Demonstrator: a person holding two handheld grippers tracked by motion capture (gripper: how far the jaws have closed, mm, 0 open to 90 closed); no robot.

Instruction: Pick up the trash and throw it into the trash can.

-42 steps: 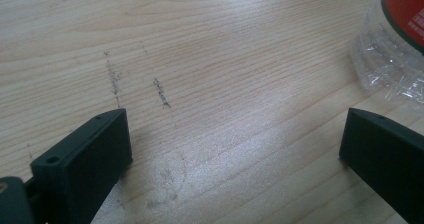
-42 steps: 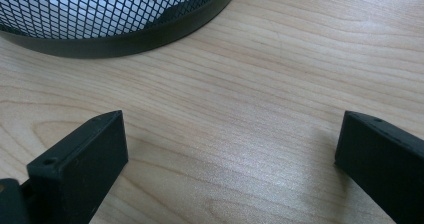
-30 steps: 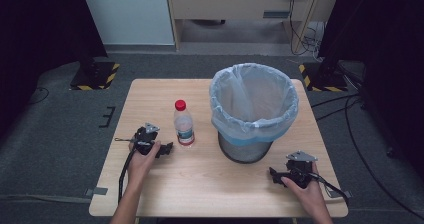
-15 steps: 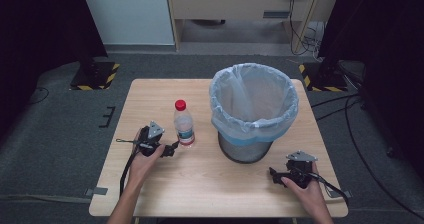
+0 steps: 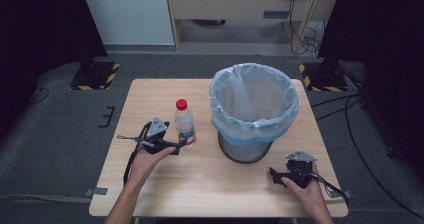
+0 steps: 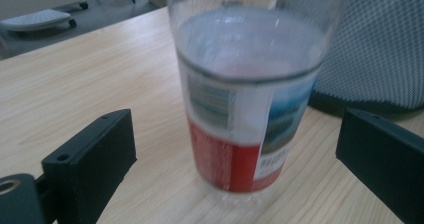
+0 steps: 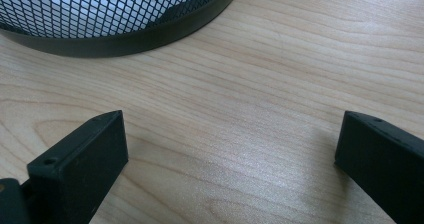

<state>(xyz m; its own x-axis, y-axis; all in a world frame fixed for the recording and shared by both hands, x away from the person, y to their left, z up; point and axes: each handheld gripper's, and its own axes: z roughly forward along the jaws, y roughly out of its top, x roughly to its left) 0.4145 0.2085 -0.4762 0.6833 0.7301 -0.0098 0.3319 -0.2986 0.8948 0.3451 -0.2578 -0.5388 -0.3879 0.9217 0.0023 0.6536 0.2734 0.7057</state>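
Left gripper [image 5: 181,143]: we are seeing its jaws spread wide on either side of the bottle [image 6: 245,109], with clear gaps on both sides; nothing is gripped; in the left gripper view the bottle is sitting between the two black jaws but touching neither
Right gripper [image 5: 278,176]: we are seeing it gaping just as wide over bare wood, holding nothing, low near the front right corner of the table [image 5: 215,184]
Bottle position: it is standing upright on the table, just left of the bin [image 5: 254,111], red cap [image 5: 181,104] on top, label wrapping the lower body
Bottle handling: we are judging it a thin clear plastic bottle, partly filled with liquid, so moderately weighted low down; the wall is likely flexing under a hard squeeze, and the smooth label may be slippery
Where to grip: we are favouring the labelled lower body where the jaws are already level, squeezing only enough to hold; a high grip near the neck risks tipping
Left hand pose: the forearm is coming in from the front edge, angled towards the bottle, gripper pointing right
Right hand pose: it is resting on the table, jaws pointing left, apart from the bin's mesh base [image 7: 115,14]
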